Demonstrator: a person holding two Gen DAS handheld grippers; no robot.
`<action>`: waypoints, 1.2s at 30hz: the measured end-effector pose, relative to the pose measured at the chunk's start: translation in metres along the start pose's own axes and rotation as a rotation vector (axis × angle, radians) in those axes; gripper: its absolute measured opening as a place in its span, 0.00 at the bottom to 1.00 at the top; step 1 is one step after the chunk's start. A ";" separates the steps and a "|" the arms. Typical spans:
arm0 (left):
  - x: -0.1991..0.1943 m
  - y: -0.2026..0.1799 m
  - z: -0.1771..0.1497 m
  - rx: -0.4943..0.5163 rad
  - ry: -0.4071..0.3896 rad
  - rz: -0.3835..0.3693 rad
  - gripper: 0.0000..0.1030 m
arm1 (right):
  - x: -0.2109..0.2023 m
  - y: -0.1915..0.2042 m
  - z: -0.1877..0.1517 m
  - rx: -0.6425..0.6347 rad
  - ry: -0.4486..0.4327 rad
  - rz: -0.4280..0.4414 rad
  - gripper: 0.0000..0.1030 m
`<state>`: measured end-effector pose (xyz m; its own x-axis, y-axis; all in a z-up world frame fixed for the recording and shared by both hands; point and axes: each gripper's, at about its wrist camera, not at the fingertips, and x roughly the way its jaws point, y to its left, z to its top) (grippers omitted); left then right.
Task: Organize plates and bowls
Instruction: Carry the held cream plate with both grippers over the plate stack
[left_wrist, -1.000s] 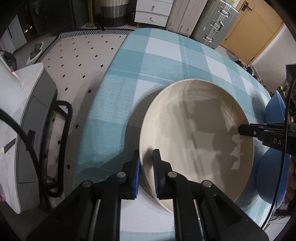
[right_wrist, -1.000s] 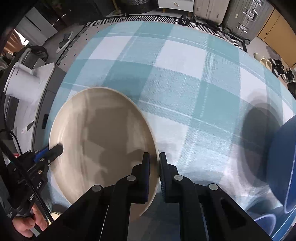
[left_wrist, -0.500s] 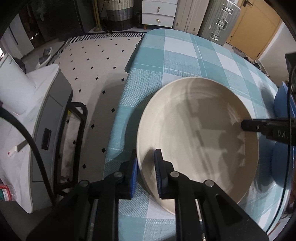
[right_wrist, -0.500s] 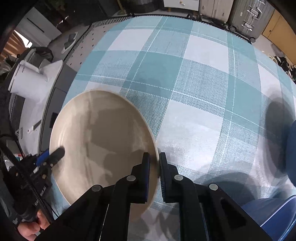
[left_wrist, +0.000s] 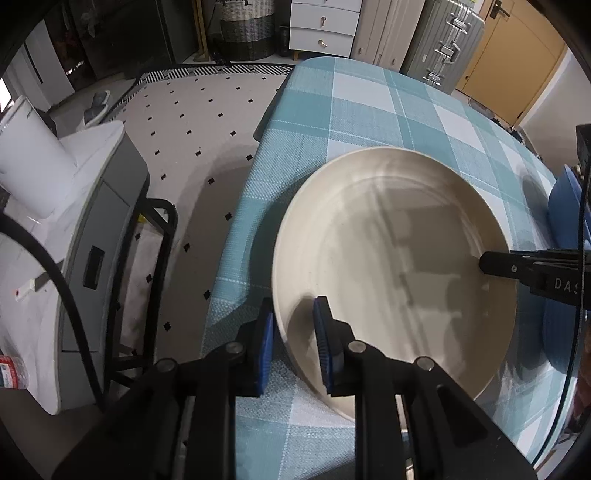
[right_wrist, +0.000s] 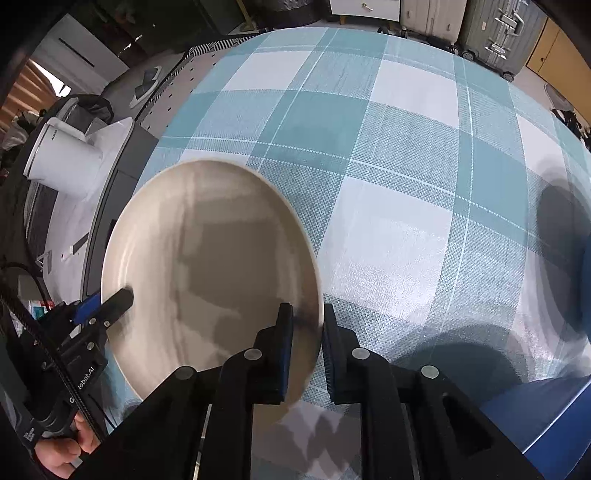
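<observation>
Cream plate (left_wrist: 391, 258) pinched by its rim on both sides, over the checked bench (right_wrist: 388, 155) near its edge.
Left hand-held gripper (left_wrist: 293, 332) and right hand-held gripper (right_wrist: 307, 343) each clamp the rim. Left view alone shows a blue dish (left_wrist: 563, 210) beyond the plate; right view shows a white bucket (right_wrist: 62, 158) off the bench.

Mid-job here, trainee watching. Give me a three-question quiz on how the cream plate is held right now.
1. True or false: only the left tongs grip the cream plate.
2. Where do the right tongs clamp it? A) centre B) rim C) not at all
3. What colour are the dishes at the table's far right side in the left wrist view?

Key: 1 false, both tongs grip opposite rims. 2 B. 3 blue.
</observation>
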<state>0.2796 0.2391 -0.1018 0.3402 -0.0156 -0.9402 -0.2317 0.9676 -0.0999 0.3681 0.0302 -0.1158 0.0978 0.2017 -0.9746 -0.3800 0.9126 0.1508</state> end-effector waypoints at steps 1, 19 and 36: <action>0.001 0.000 0.000 -0.006 0.002 -0.006 0.20 | -0.002 -0.002 -0.004 -0.004 -0.006 -0.004 0.14; -0.021 -0.001 0.001 -0.019 0.002 0.001 0.19 | -0.028 0.008 -0.012 -0.022 -0.077 -0.005 0.12; -0.088 -0.007 -0.044 -0.026 -0.027 0.014 0.19 | -0.088 0.022 -0.076 -0.015 -0.103 0.040 0.11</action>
<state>0.2114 0.2225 -0.0323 0.3606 0.0051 -0.9327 -0.2602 0.9608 -0.0953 0.2811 0.0051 -0.0395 0.1757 0.2743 -0.9455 -0.3994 0.8977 0.1862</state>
